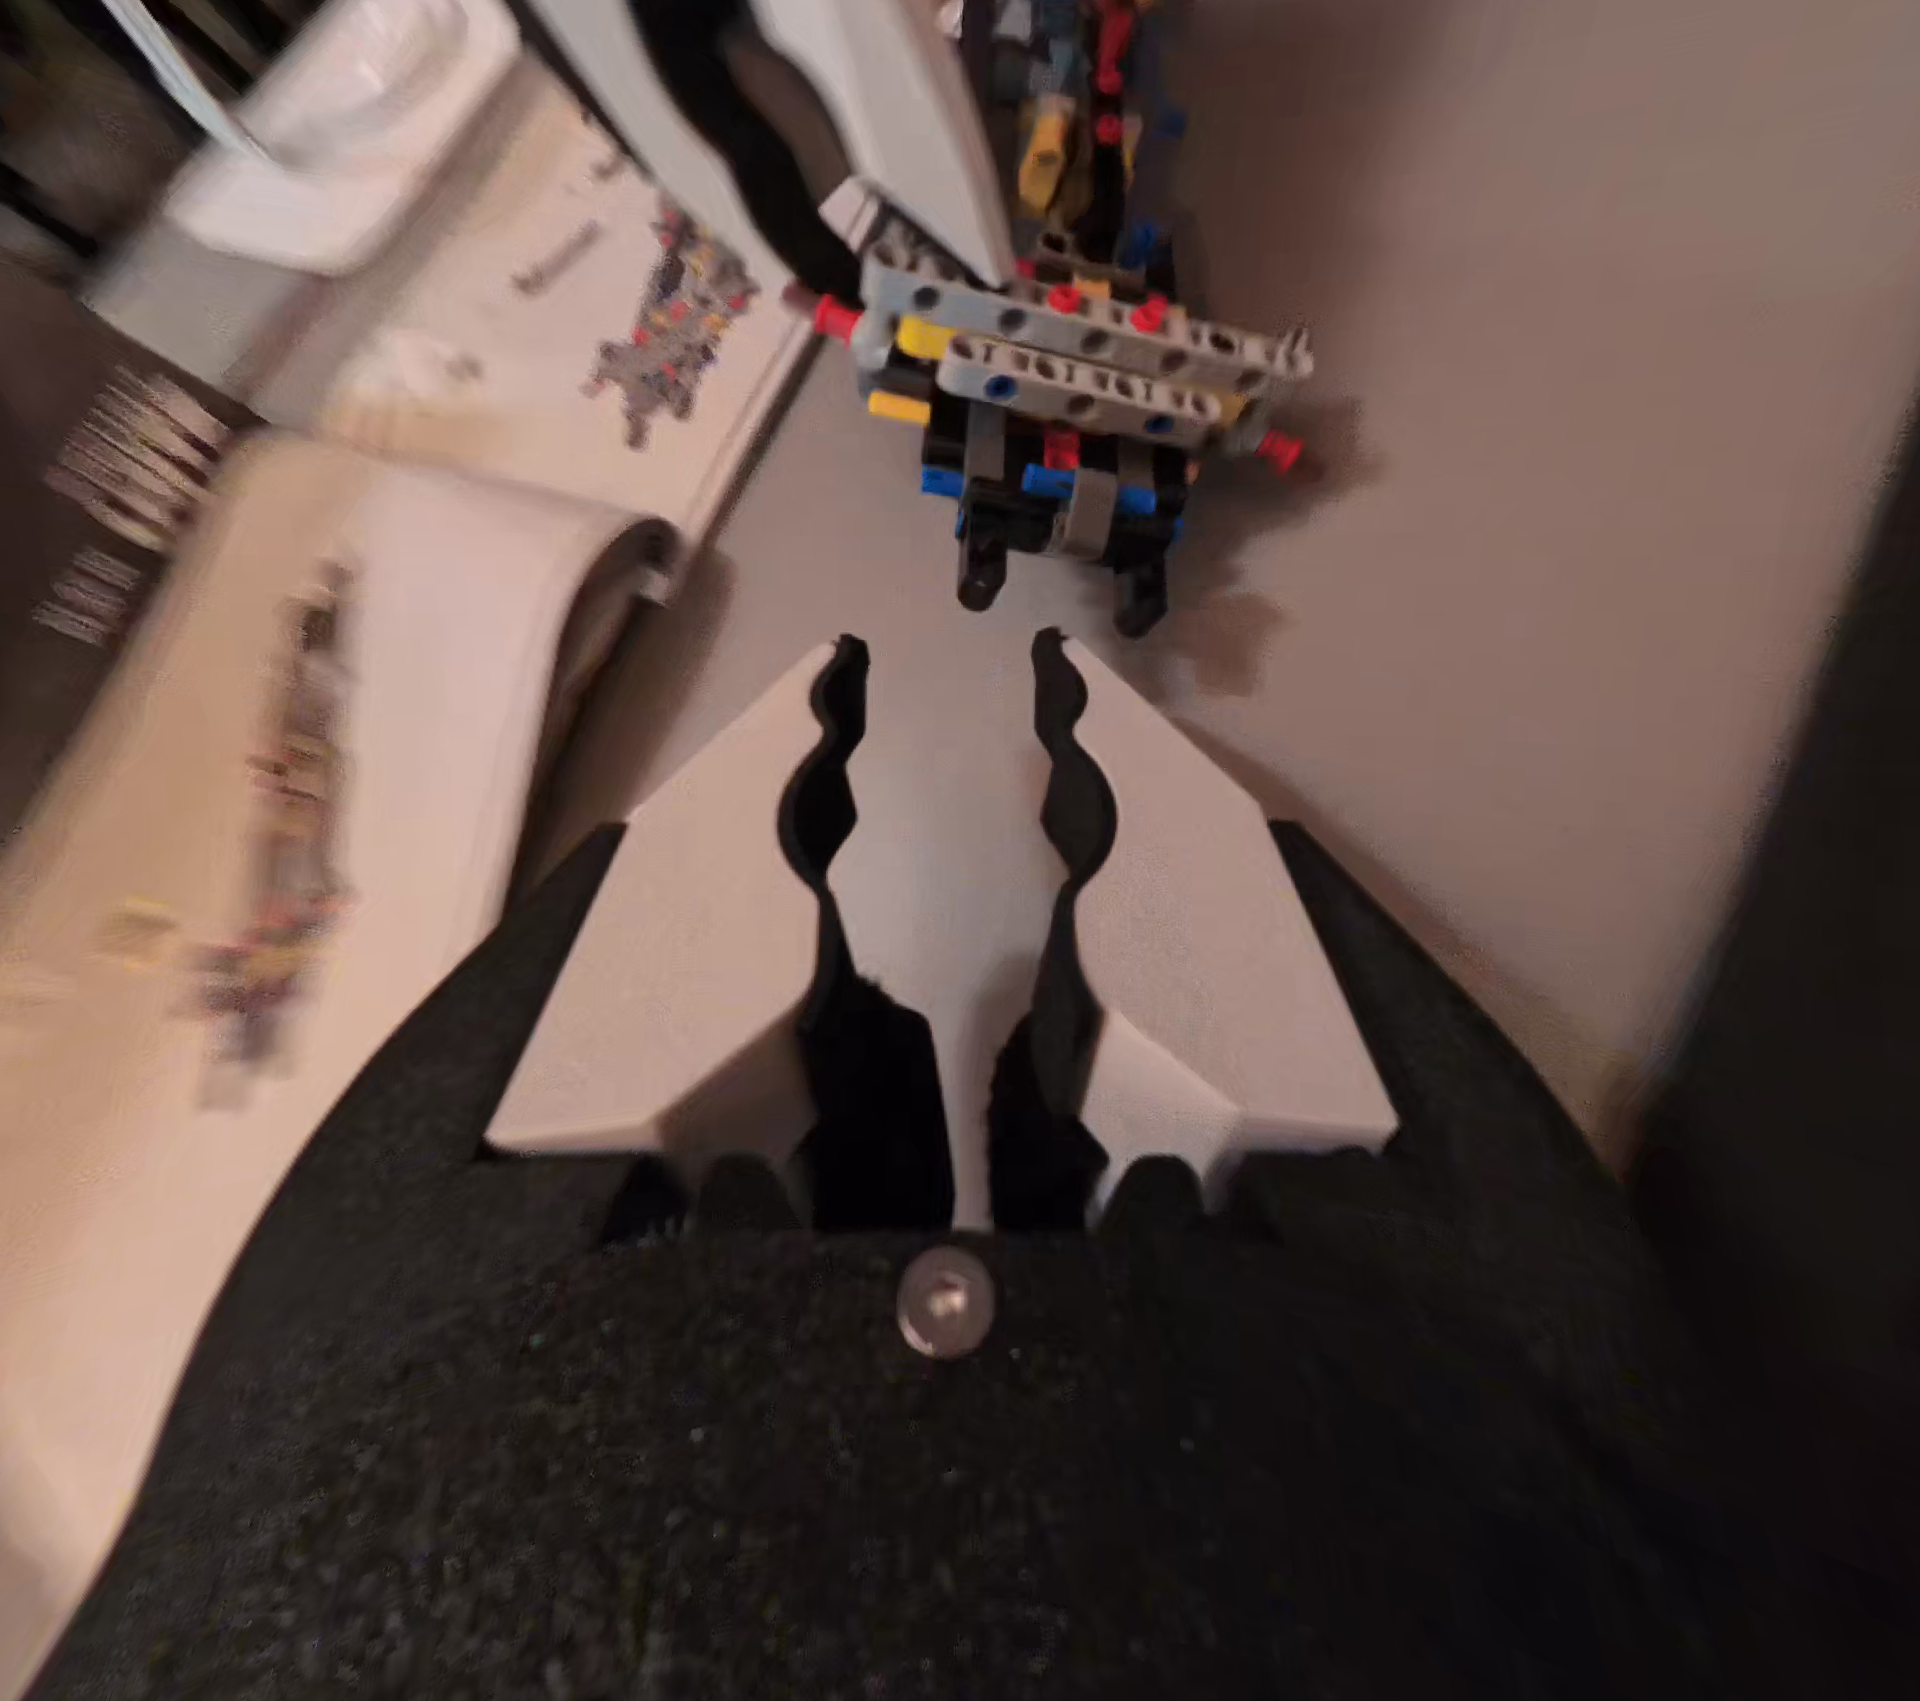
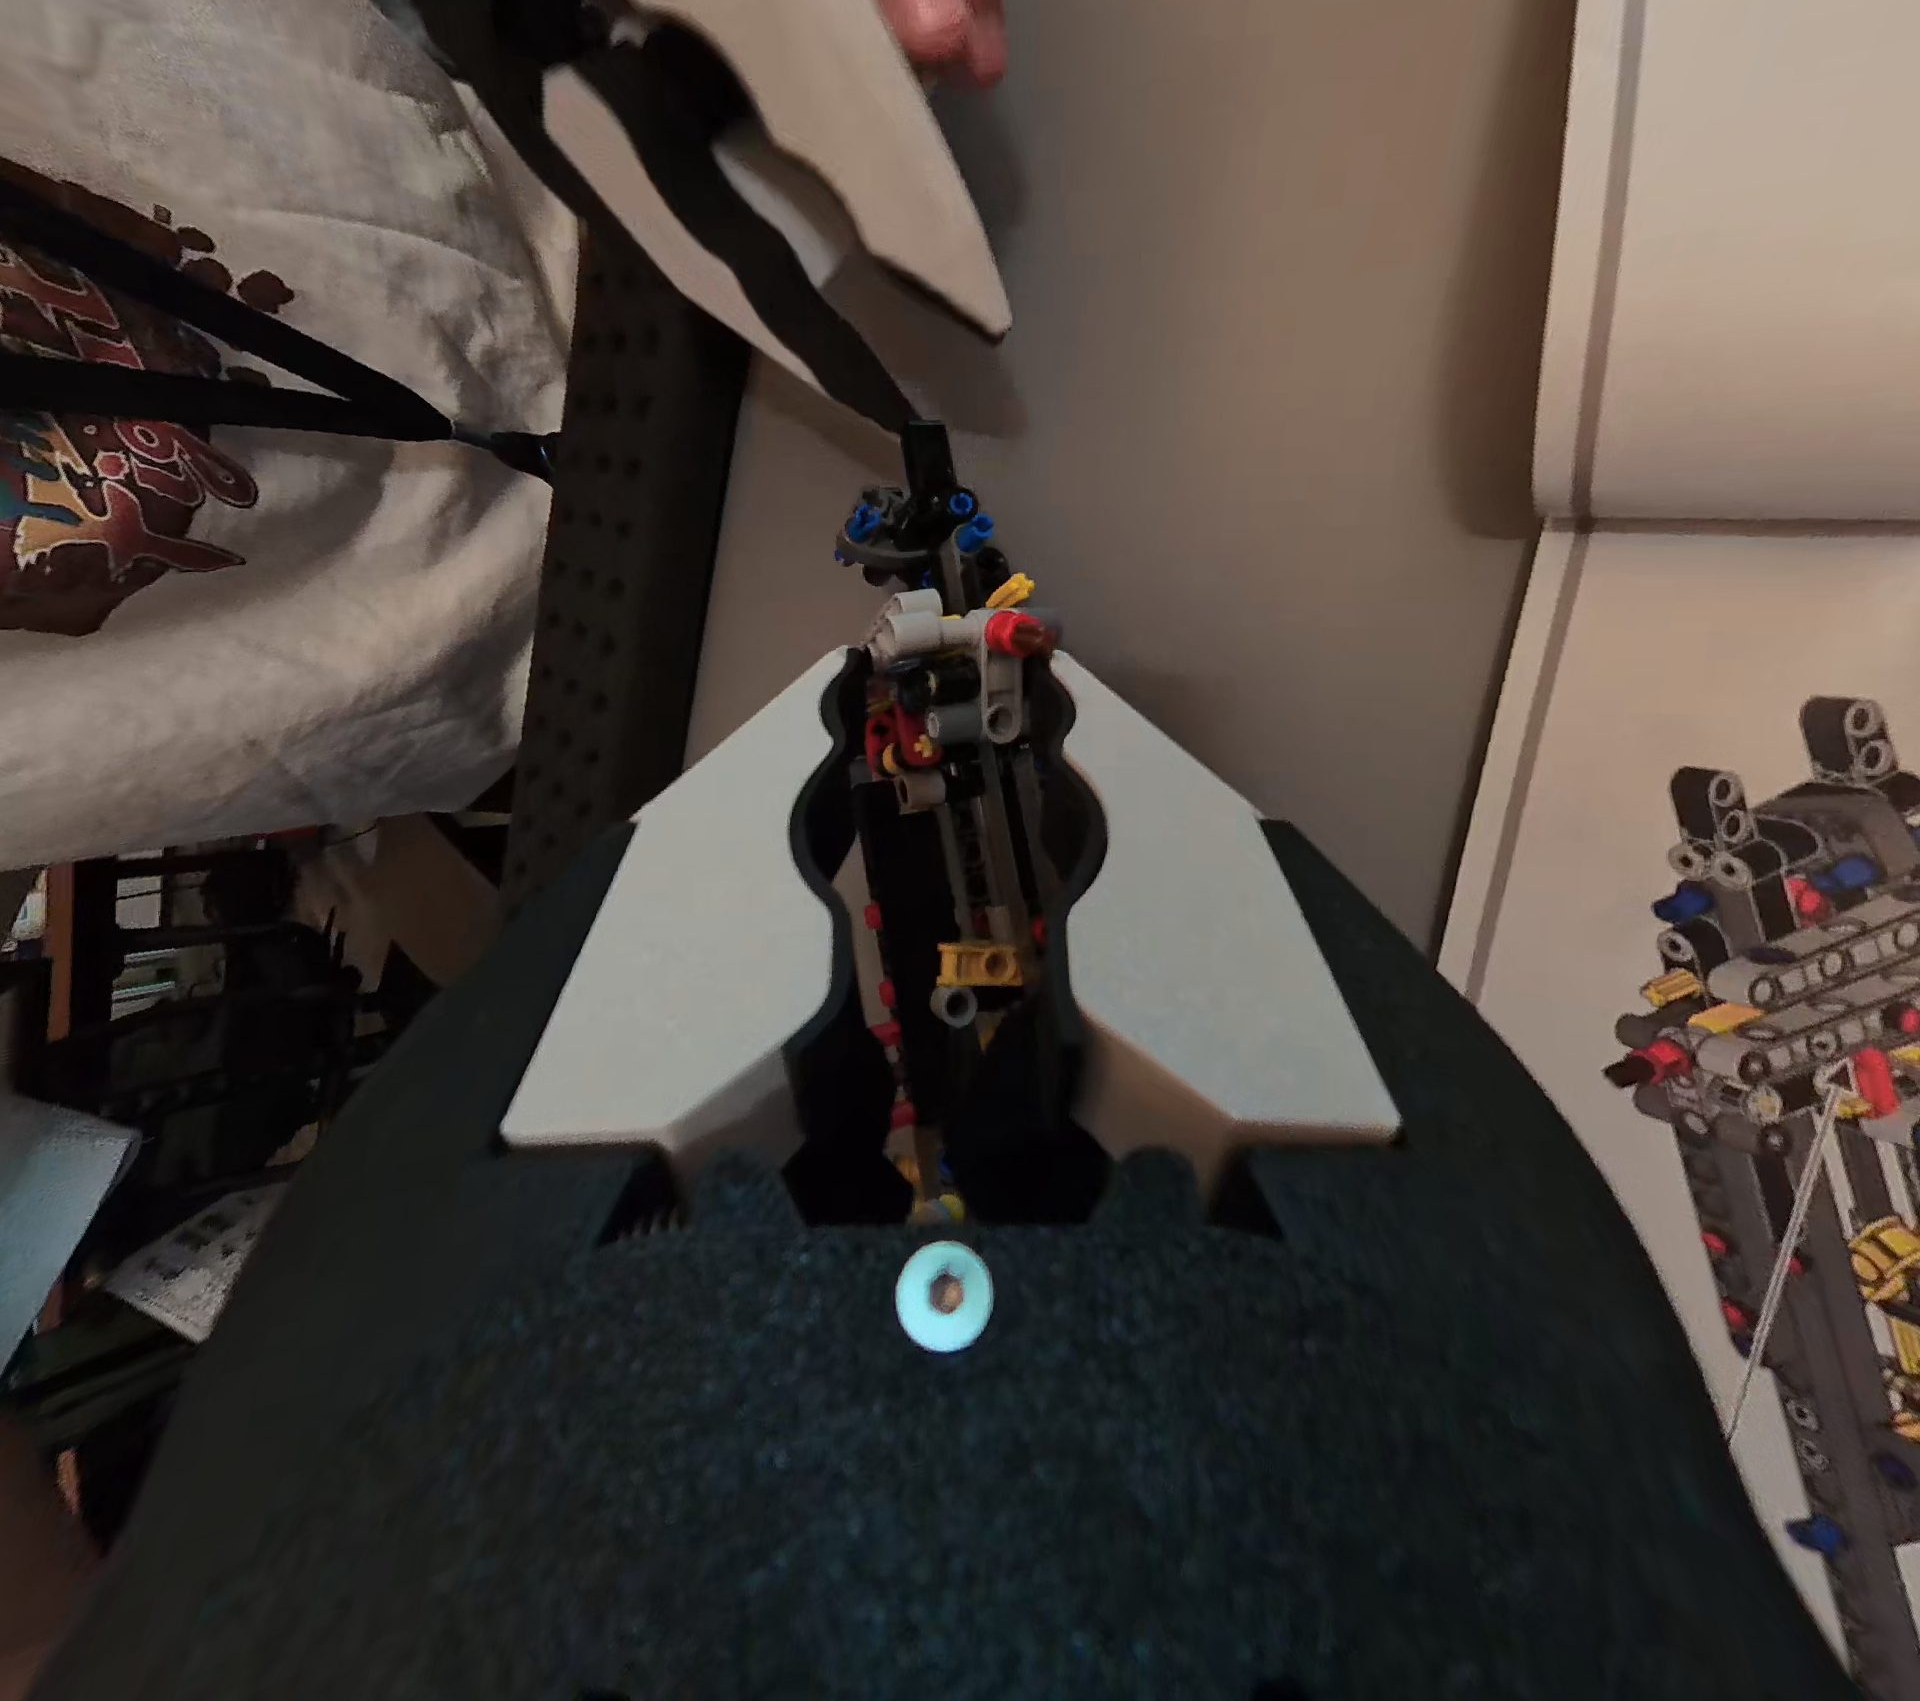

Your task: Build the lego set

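While the open instruction booklet lies at far left on the desk, the left claw hovers just short of the Technic assembly's black forked end, its tips spread and holding nothing. At centre the partly built assembly, of grey beams with red, blue and yellow pins, stands on the desk. Above it the right claw reaches in from the far side; in the right wrist view this right claw is clamped along the long body of the Technic assembly. For a sound step, the right grip should probably hold the model steady while the left claw closes squarely on the forked end, avoiding the protruding pins. At right, a booklet page shows the target build.
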Available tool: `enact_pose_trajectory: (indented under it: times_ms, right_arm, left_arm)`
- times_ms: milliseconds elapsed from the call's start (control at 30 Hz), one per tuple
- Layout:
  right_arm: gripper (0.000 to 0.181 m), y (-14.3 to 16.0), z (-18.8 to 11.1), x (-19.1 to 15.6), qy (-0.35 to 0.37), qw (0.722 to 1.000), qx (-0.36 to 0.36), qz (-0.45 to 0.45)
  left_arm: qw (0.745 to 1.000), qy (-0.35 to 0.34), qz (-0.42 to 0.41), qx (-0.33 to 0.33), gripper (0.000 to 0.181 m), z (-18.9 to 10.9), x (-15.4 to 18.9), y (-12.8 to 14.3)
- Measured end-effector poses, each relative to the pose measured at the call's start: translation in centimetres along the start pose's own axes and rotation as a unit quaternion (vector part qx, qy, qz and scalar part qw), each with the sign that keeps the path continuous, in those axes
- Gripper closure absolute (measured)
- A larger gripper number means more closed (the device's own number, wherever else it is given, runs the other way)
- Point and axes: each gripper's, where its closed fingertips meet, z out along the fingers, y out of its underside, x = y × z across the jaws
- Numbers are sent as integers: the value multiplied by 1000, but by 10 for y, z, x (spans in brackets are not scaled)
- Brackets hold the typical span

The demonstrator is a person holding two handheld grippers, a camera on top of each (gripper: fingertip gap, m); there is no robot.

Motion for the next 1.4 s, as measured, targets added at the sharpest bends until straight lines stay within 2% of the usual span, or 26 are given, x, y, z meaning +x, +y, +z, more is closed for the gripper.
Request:
enact_pose_trajectory:
  times_ms: [33, 67, 133, 167, 200, 333, 433, 467, 633, 767, 933, 1033, 1100, 1400]
  right_arm:
    - [152, 0, -1, -1, 3, 1000, 3, -1]
    - [151, 0, -3, -1, 8, 1000, 6, -3]
    - [152, -2, -6, -1, 18, 1000, 13, -8]
    - [151, -3, -7, -2, 21, 1000, 18, -11]
    - [152, -5, -9, -3, 24, 999, 22, -13]
    - [152, -12, -16, -5, 49, 997, 45, -28]
    - [152, -17, -20, -8, 70, 994, 67, -42]
    - [152, -18, -20, -10, 76, 993, 71, -48]
    - [152, -19, -24, -19, 108, 986, 103, -77]
    - [147, -19, -24, -27, 96, 981, 138, -95]
    - [141, -23, -27, -31, 70, 976, 182, -93]
    - [143, -25, -23, -28, 71, 976, 184, -98]
    - [151, -27, -23, -28, 65, 975, 188, -98]
    - [151, -25, -20, -28, 69, 975, 180, -113]
  left_arm:
    - [995, 50, -82, 15, 145, -2, 3, -2]
    - [979, 109, -168, 36, 137, -5, 6, -8]
    - [919, 223, -314, 86, 120, -9, 8, -31]
    - [895, 259, -349, 98, 116, -8, 8, -41]
    - [889, 269, -358, 97, 115, -2, 8, -45]
    - [921, 234, -307, 58, 112, 31, 10, -50]
    - [924, 226, -300, 63, 132, 39, 8, -62]
    - [926, 223, -297, 65, 139, 40, 6, -64]
    - [944, 199, -246, 93, 142, 37, 7, -69]
    - [959, 180, -194, 97, 142, 35, 12, -67]
    - [962, 173, -185, 99, 142, 34, 12, -65]
    - [965, 168, -175, 98, 142, 35, 12, -65]
    - [967, 166, -171, 96, 142, 36, 13, -64]
    - [968, 168, -166, 88, 143, 36, 15, -62]
